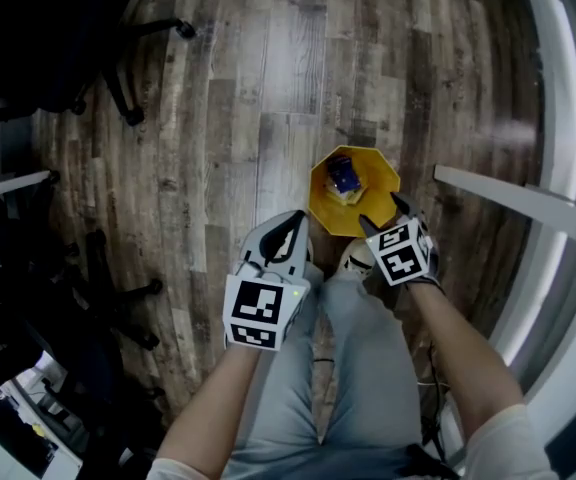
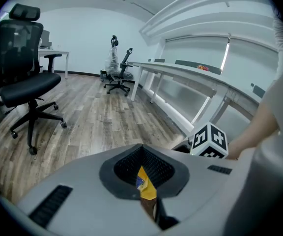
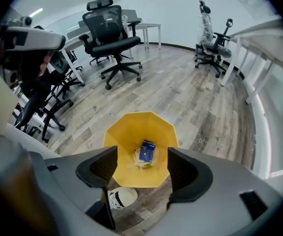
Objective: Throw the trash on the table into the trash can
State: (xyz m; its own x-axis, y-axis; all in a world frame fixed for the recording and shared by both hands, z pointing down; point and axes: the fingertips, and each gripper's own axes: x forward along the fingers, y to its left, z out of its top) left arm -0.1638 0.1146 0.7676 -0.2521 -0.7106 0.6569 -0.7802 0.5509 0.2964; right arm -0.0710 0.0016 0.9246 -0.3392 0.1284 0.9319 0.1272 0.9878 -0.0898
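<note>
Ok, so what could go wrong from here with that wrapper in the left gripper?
The left gripper pinches the yellow wrapper beside the yellow trash can, not over its mouth; released now, it would likely land on the wood floor. The open right gripper hangs over the near rim, so swinging the left one across might bump it or tip the can.

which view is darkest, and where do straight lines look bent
Head view: darkest, black office chairs lost at left, white table edge bowed into an arc. Left gripper view: bright, black corners, yellow wrapper scrap soft. Right gripper view: evenly lit, yellow octagonal trash can sharp.
</note>
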